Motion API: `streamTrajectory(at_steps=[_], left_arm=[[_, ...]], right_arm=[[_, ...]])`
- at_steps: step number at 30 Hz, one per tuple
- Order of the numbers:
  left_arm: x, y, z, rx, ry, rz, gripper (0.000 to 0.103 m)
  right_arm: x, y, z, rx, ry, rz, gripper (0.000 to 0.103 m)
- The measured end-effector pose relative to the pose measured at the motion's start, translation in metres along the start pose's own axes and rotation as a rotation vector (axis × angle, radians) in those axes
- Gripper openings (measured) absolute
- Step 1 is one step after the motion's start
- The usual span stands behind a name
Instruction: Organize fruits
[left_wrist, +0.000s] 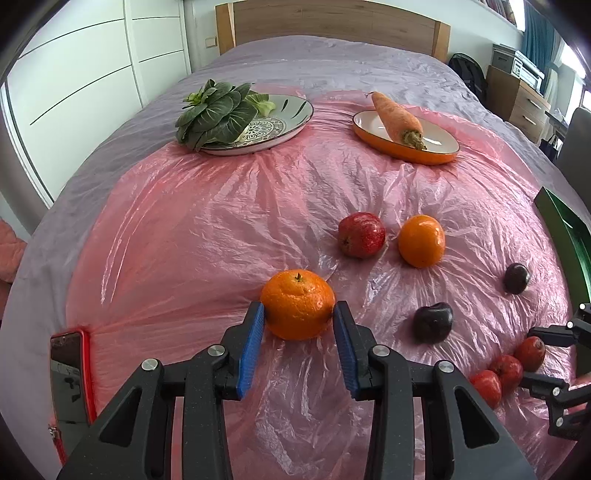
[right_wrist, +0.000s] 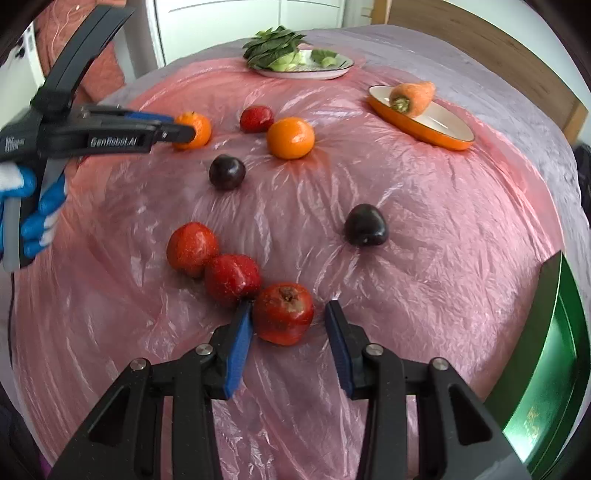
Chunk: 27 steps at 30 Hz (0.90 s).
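My left gripper (left_wrist: 299, 317) has its blue pads against both sides of an orange (left_wrist: 297, 304) that rests on the pink plastic sheet (left_wrist: 184, 240). A second orange (left_wrist: 421, 240), a red pomegranate (left_wrist: 361, 234) and two dark plums (left_wrist: 432, 322) (left_wrist: 516, 278) lie beyond it. My right gripper (right_wrist: 289, 314) is open around a red pomegranate (right_wrist: 283, 313); the left pad touches it, the right pad stands apart. Two more red fruits (right_wrist: 231, 278) (right_wrist: 191, 248) lie in a row to its left. The left gripper also shows in the right wrist view (right_wrist: 184, 131) at the orange (right_wrist: 197, 129).
A patterned plate (left_wrist: 280, 118) with leafy greens (left_wrist: 210, 110) and an orange dish (left_wrist: 406, 144) with a carrot (left_wrist: 397, 116) sit at the far side of the bed. A green box (right_wrist: 550, 354) lies at the right edge. A phone (left_wrist: 68, 373) lies at the left.
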<state>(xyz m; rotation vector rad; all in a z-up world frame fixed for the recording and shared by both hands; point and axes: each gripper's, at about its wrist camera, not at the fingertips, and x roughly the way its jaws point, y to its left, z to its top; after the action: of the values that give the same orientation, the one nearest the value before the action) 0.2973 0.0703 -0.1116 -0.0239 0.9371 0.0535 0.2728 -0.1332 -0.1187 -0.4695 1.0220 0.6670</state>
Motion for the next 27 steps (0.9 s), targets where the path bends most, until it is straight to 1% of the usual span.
streamTrajectory(at_steps=[3,7,9,10,13,18,21,25,27], left_arm=[[0.002,0.001,0.0,-0.004,-0.005,-0.005,0.033],[0.004,0.004,-0.001,-0.013,-0.013,-0.012,0.033],[0.005,0.005,-0.002,-0.018,-0.015,-0.015,0.034],[0.006,0.004,-0.002,-0.018,-0.014,-0.014,0.034],[0.009,0.003,-0.002,-0.017,-0.018,-0.002,0.035],[0.015,0.004,-0.002,-0.036,-0.017,0.016,0.038],[0.018,0.004,-0.004,-0.027,-0.012,0.024,0.039],[0.02,0.001,-0.005,-0.002,-0.018,0.039,0.038],[0.018,0.003,-0.005,-0.017,-0.021,0.03,0.038]], right_arm=[[0.0,0.001,0.001,-0.018,-0.001,-0.003,0.066],[0.002,0.007,0.0,-0.044,0.001,-0.028,0.062],[0.003,0.01,-0.001,-0.06,0.004,-0.042,0.056],[0.004,0.012,-0.001,-0.069,0.006,-0.046,0.055],[0.006,0.02,-0.003,-0.106,0.011,-0.083,0.055],[0.008,0.023,-0.003,-0.118,0.014,-0.102,0.055],[0.008,0.023,-0.003,-0.114,0.011,-0.104,0.055],[0.008,0.023,-0.005,-0.104,0.001,-0.104,0.054],[0.007,0.019,-0.005,-0.088,-0.005,-0.087,0.053]])
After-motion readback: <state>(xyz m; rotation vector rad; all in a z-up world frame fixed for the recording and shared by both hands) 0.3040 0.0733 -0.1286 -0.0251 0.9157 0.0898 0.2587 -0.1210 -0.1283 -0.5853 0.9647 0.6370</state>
